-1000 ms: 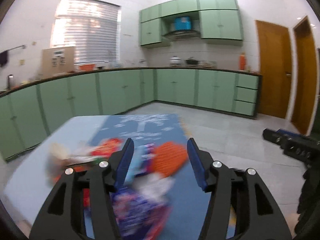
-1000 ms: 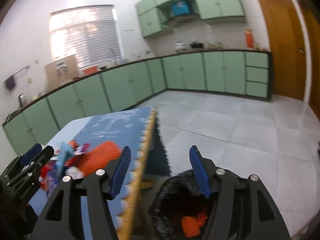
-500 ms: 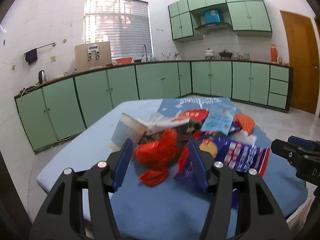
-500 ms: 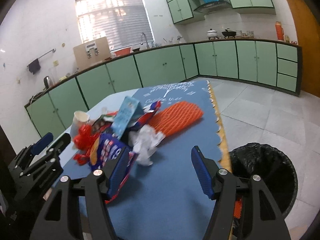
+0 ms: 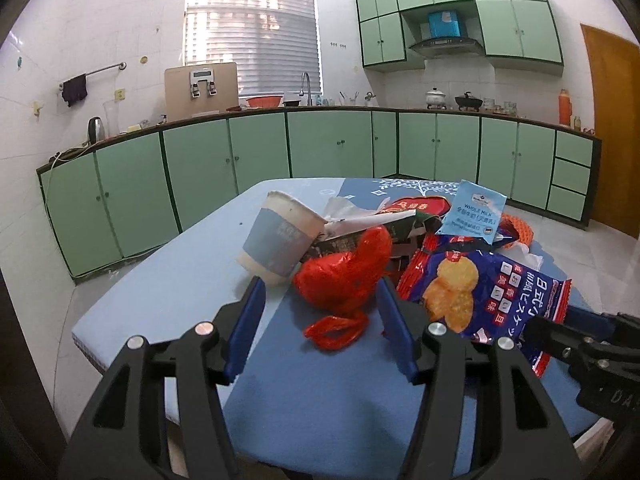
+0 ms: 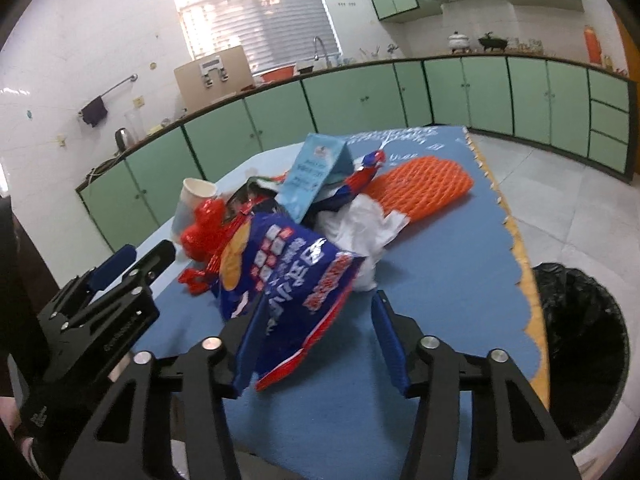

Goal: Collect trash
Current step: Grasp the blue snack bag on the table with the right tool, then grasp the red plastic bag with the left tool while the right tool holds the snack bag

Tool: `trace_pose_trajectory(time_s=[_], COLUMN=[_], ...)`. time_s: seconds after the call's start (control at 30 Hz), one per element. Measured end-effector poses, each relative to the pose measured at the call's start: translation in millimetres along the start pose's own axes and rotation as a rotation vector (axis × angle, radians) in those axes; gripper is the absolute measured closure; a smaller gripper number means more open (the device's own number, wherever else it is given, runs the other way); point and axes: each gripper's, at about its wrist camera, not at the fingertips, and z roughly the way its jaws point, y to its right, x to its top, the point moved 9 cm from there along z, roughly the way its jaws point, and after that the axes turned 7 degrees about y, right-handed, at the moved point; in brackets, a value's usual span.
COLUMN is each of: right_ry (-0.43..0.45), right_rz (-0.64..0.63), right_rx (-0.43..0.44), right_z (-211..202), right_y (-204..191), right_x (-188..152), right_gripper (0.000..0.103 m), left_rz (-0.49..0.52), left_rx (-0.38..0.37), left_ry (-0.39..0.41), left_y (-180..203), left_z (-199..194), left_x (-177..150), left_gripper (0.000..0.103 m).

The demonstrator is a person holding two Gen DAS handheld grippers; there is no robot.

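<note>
The trash is lying heaped in one pile near the middle of the surface [image 5: 168, 280], which looks like a judgement call to keep everything within reach of both grippers and close to the bin [image 6: 580, 344] that is sitting on the floor just past the right edge. In the pile, a paper cup [image 5: 280, 240] is lying tipped on its side against a crumpled red bag [image 5: 344, 276], a light blue milk carton [image 5: 476, 212] is leaning on top, and a big blue snack bag [image 5: 480, 292] is spreading toward the near edge. Behind them an orange foam net [image 6: 420, 188] and some white tissue [image 6: 360, 228] are resting on the blue mat.

The left gripper [image 5: 320, 320] is pointing straight at the red bag with its jaws spread wide; the bag's lower loop is sitting between the blue pads, but nothing is being squeezed and no contact is clear. The right gripper [image 6: 320, 336] is also gaping wide, holding nothing, with a corner of the snack bag lying between its fingers [image 6: 386, 340] and apparently brushing the left one.

Both seem to be lining up for a grab, each on its own piece, so the next move is probably closing on the thin, crinkly plastic, which may slip or drag neighbours along
</note>
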Motion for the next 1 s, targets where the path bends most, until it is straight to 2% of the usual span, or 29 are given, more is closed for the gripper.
trace_pose_trajectory(time_s=[0.13,0.2,0.37,0.47,0.57,0.73,0.83,1.0], right_ry=[-0.017,-0.019,0.001,0.021,0.039,0.004,-0.031,-0.072], right_rz=[0.010,0.009,-0.014,-0.030,-0.044,-0.039,-0.012,0.022], right_rx=[0.036,0.059,0.111,0.111,0.078,0.098,0.119,0.143], right_z=[4.4,4.3,-3.7,-10.6,-16.9,-19.1,-13.3,0.8], right_y=[-6.7,-11.0,-22.1,-23.9,-18.5,-12.2,-10.4,-7.1], right_x=[-4.5,-4.0,0.7,6.9,12.1,6.6,1.0,-8.6], right_gripper=[0.076,0.093,0.099,0.101,0.101,0.099,0.092,0.068], left_rz=[0.004,0.007,0.012,0.012,0.012,0.023,0.027,0.026], left_rx=[-0.002,-0.002,-0.002,-0.001,-0.002,-0.008,-0.009,-0.006], left_ry=[-0.004,-0.007,-0.010,-0.010,-0.011,-0.017,-0.023,-0.040], left_y=[-0.9,-1.0,-0.3,0.0,0.0,5.3,7.7,9.7], left_z=[1.5,2.7,4.2,4.3,4.6,5.4,7.1,10.5], left_x=[-3.8,-4.5,-5.1,-5.3,-5.3,-7.4,-8.6,-13.2], left_gripper=[0.047,0.047,0.046,0.046,0.046,0.046,0.046,0.045])
